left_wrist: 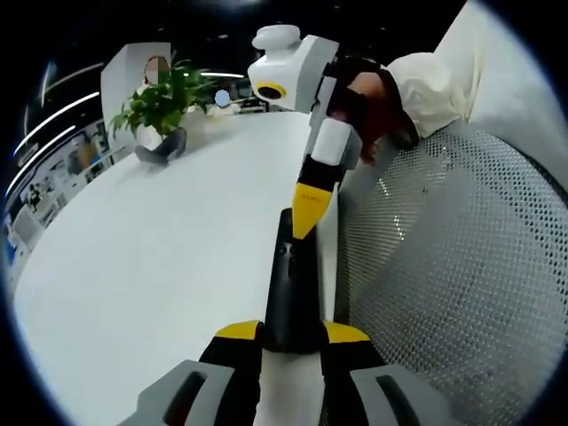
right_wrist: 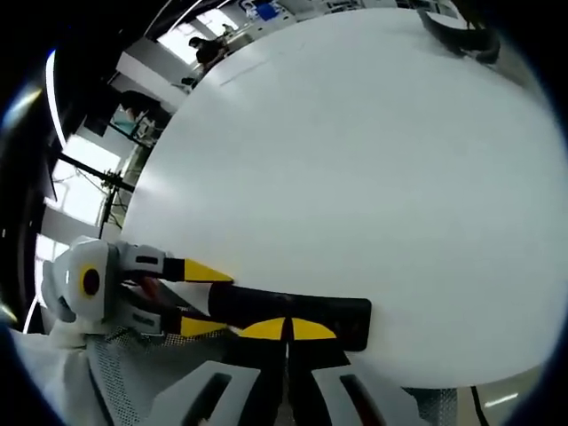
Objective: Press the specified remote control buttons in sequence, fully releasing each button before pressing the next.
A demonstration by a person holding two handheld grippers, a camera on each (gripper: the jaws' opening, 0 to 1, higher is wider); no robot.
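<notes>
At the table's (left_wrist: 133, 266) near edge, your left gripper (left_wrist: 291, 335) clamps the black remote (left_wrist: 291, 284) by one end (long axis pointing straight away), while your right gripper (right_wrist: 287, 329), tips together, touches its top.

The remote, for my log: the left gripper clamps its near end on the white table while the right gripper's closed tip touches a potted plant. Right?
Not quite. In the left gripper view, the right gripper touches the remote, not the potted plant far across the table. The left gripper does clamp it.
</notes>
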